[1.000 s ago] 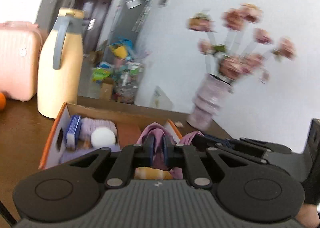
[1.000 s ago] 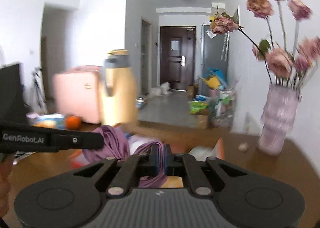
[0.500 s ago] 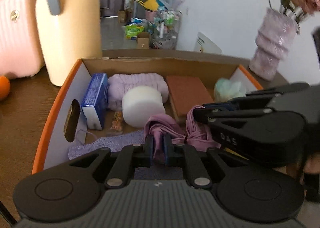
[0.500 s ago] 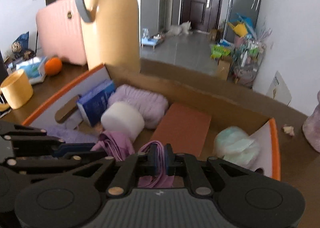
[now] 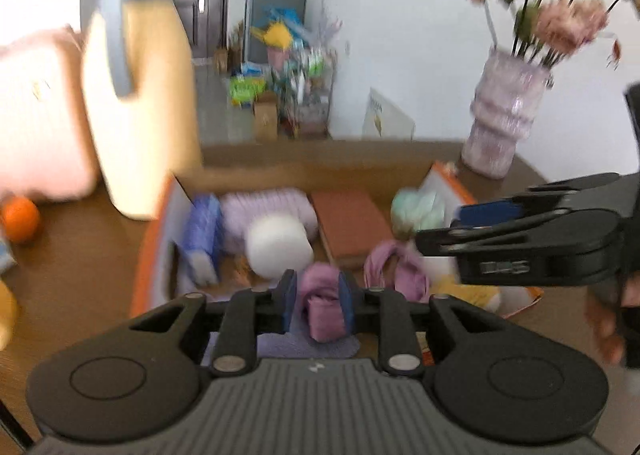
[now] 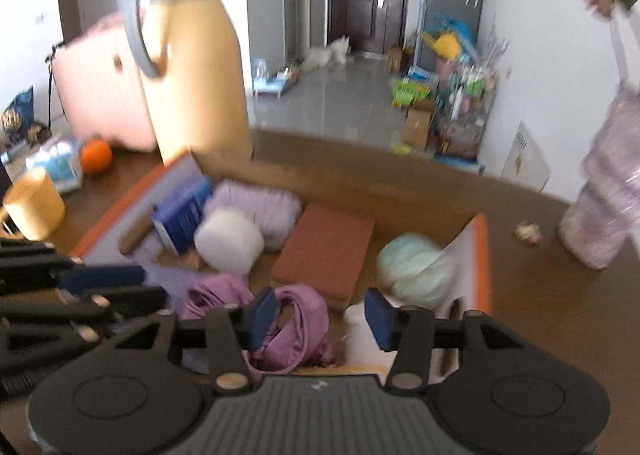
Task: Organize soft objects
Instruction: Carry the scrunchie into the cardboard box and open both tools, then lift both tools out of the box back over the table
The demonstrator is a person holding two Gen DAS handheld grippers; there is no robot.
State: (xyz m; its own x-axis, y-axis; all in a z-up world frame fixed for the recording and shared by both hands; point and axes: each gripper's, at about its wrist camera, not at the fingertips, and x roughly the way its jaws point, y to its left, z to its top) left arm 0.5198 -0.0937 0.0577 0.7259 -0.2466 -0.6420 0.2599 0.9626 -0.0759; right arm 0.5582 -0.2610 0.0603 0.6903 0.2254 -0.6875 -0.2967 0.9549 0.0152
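While both claws hang over the near end of the cardboard box [image 6: 352, 183], their jaws are opening. The left claw [image 5: 317, 305] has its blue pads parted only a little, and a bunched end of the purple cloth [image 5: 324, 307] sits in the gap; the blur makes it hard to say whether the right-hand pad touches the cloth, and the left-hand pad stands clear of it. The right claw [image 6: 318, 313] is spread noticeably wider, about halfway. A twisted loop of the same purple cloth [image 6: 296, 323] lies between and below its pads, close by the left-hand one, with open space toward the right-hand pad; neither pad appears to press on it.

The purple cloth rests inside the box at its near edge, partly over a pale lilac towel [image 5: 304, 343] spread on the bottom. Farther in sit a white foam roll [image 6: 229, 241], a fluffy lilac bundle [image 6: 256, 207], a blue packet [image 6: 182, 213] on edge, a flat rust-brown pad [image 6: 324, 251] and a mint-green bundle [image 6: 412, 269] against the right wall.

The box stands on a brown counter [image 6: 540, 295]. Behind its left corner rises a cream jug [image 6: 196, 67]; an orange [image 6: 95, 156] lies farther left, and a lilac vase [image 5: 502, 121] of flowers stands to the right.
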